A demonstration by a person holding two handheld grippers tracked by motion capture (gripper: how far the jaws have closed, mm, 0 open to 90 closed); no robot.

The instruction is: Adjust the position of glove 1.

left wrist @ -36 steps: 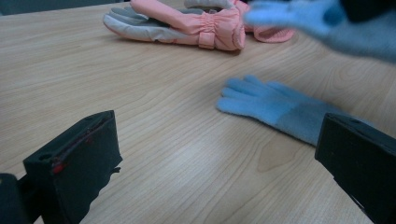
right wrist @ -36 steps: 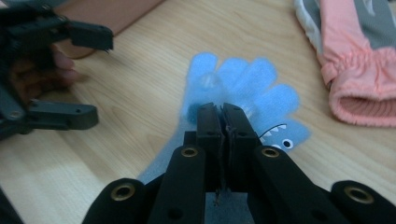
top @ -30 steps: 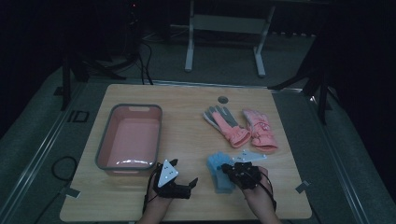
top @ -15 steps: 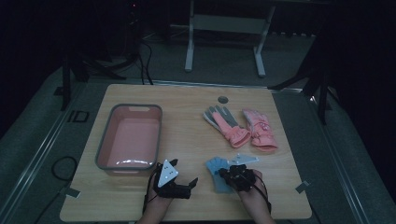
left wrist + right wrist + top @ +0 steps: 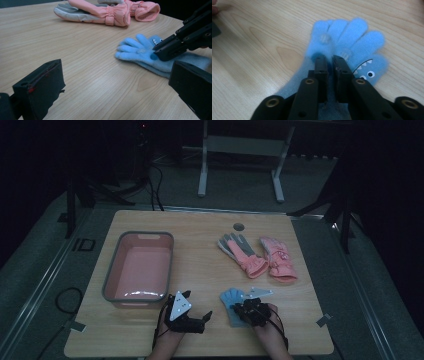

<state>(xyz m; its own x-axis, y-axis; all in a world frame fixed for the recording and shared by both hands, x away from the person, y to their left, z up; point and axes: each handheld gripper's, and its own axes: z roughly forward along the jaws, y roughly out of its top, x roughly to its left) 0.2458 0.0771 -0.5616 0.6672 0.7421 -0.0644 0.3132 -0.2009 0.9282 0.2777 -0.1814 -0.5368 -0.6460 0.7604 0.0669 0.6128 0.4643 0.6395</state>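
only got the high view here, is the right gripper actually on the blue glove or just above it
Observer: On it. The right gripper has its tips down on the blue glove, at the base of the fingers.
Operator: jaws shut on it?
Observer: No, they stand a narrow slit apart. They have just been opening, and no fabric is clearly pinched between them.
Operator: and the left one
Observer: The left gripper stands wide open over bare table, with nothing between its jaws.
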